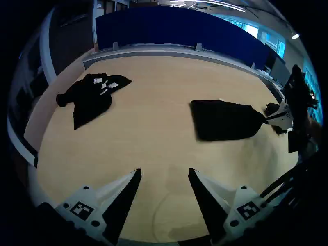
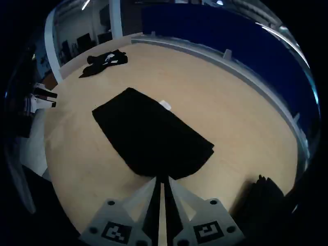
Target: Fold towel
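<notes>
Left gripper [image 1: 164,171] hangs low over the bench [image 1: 164,82], fingers [image 1: 127,192] spread wide, nothing between them, bare wood under the tips. In the left gripper view, the black towel [image 1: 223,119] lies on the bench ahead and to the right, well apart from the left gripper, mostly flat, its far right end drawn to a point where the right gripper [image 1: 281,117] has it. In the right gripper view, the right gripper [image 2: 164,179] has its fingers [image 2: 153,201] nearly pressed together, only a thin slit between them, pinching the near edge of the towel [image 2: 151,135]; the towel spreads away from the tips as a rough rectangle lying diagonally on the bench [image 2: 229,106], with a small white tag [image 2: 165,104] at its far edge. A pile of black cloth [image 1: 92,94] with white tags sits crumpled at the far left of the bench, well apart from the towel, also seen far back in the right gripper view [image 2: 104,61]. A blue partition [image 1: 184,28] runs along the bench's far edge. A dark shape low right in the right gripper view, cannot tell what it is
</notes>
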